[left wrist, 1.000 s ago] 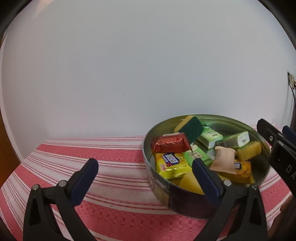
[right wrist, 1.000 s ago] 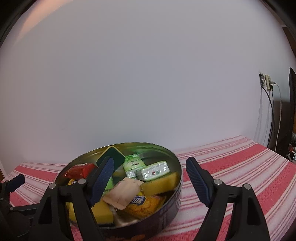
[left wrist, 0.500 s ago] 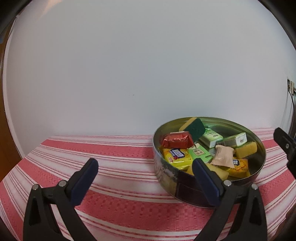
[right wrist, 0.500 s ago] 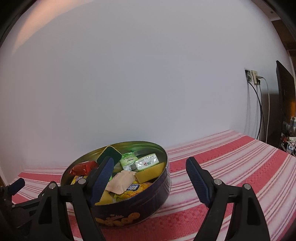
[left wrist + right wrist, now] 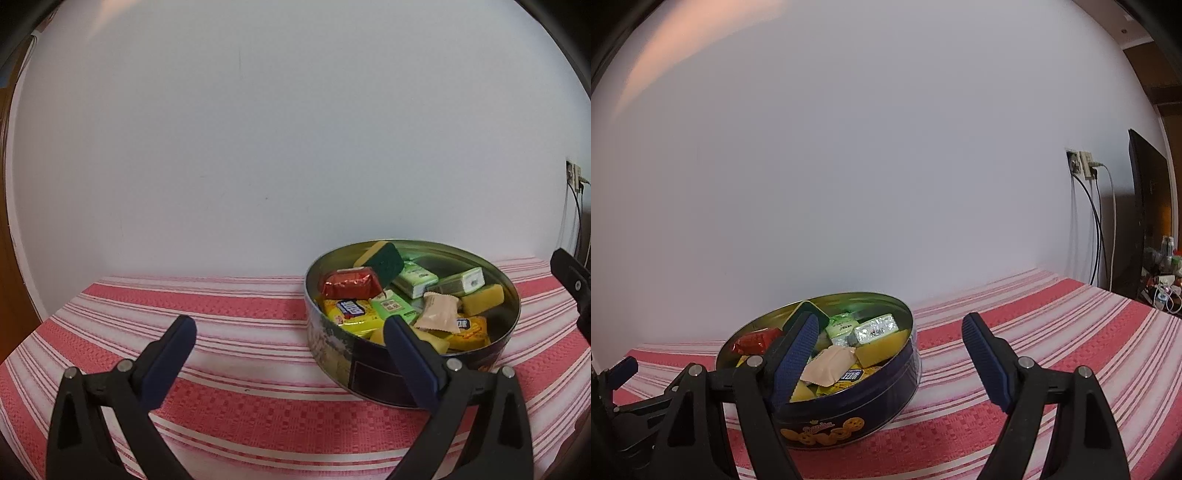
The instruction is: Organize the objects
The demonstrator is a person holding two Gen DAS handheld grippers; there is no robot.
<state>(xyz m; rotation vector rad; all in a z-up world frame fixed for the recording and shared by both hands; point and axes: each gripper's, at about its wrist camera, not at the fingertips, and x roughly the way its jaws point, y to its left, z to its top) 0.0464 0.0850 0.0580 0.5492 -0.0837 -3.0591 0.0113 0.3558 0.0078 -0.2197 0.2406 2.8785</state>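
A round blue cookie tin [image 5: 369, 376] stands on the red-and-white striped cloth; it also shows in the right wrist view [image 5: 849, 417]. It holds several snack packets and sponges: a red foil packet [image 5: 347, 284], a green-faced sponge [image 5: 382, 258], a beige candy wrapper [image 5: 439, 312], a yellow sponge [image 5: 482, 299]. My left gripper [image 5: 290, 334] is open and empty, in front of the tin and to its left. My right gripper [image 5: 890, 332] is open and empty, in front of the tin and to its right. Each gripper's tip shows at the edge of the other's view.
The striped cloth [image 5: 221, 306] covers the table up to a white wall. A wall socket with cables [image 5: 1084, 166] and a dark screen [image 5: 1148, 206] stand at the far right, with small clutter [image 5: 1165, 280] beyond the table's right end.
Both grippers have drawn back from the tin, which now looks smaller and farther. Both stay open and empty.
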